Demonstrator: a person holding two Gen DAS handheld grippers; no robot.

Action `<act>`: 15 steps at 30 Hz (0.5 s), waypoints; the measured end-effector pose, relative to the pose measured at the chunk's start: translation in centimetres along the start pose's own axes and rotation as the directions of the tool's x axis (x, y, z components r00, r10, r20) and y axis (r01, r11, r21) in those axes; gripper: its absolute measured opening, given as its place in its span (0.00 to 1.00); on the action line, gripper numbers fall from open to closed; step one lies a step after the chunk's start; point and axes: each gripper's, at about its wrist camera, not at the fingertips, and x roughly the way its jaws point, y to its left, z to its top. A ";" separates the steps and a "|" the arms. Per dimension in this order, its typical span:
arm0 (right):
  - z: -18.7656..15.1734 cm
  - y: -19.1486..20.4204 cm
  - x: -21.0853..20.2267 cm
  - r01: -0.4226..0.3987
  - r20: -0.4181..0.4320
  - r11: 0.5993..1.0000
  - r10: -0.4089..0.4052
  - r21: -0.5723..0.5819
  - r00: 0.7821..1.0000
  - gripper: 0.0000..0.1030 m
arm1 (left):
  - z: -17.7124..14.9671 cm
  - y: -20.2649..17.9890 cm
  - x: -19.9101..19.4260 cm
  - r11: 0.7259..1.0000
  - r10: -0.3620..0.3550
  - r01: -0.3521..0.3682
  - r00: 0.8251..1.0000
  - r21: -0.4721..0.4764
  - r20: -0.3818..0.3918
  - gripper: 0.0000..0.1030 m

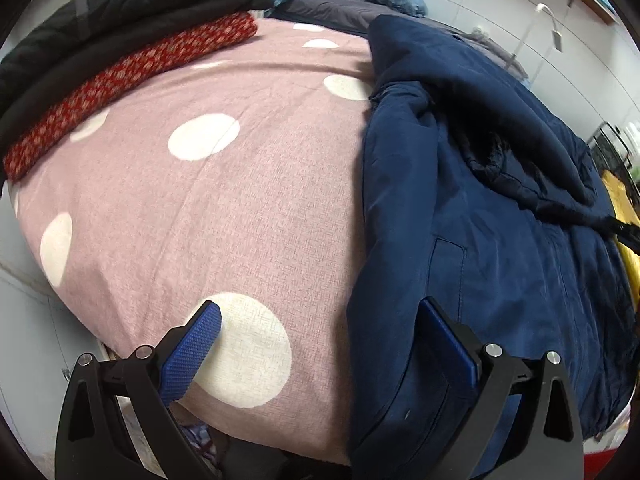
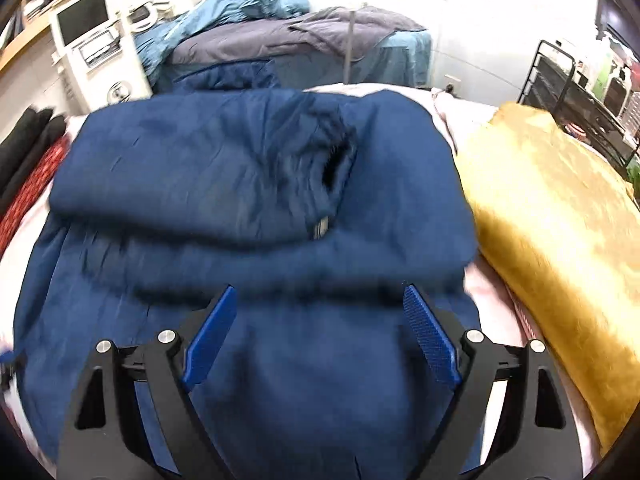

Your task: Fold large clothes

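A mustard-yellow velvety blanket (image 2: 560, 216) lies just beside the puffy navy-blue padded coat (image 2: 256, 184); folded red patterned knitwear (image 1: 132, 84) lines the pink white-dotted bedcover's (image 1: 224, 208) far-left edge. Bare bedcover lies between. Left gripper (image 1: 320, 320) and right gripper (image 2: 316, 300) gape, released.

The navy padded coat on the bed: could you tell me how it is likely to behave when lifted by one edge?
The navy padded coat would probably drape and sag, since it lies in soft folds. Its smooth, slightly shiny shell may slip between pads. Its puffy bulk suggests the fold could spring open.
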 end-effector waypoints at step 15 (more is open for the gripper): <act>-10.2 -10.5 -5.6 -0.125 -0.078 0.942 0.156 0.310 0.985 0.82 | 1.4 1.4 -1.7 0.976 -0.213 0.211 0.977 0.053 0.033 0.94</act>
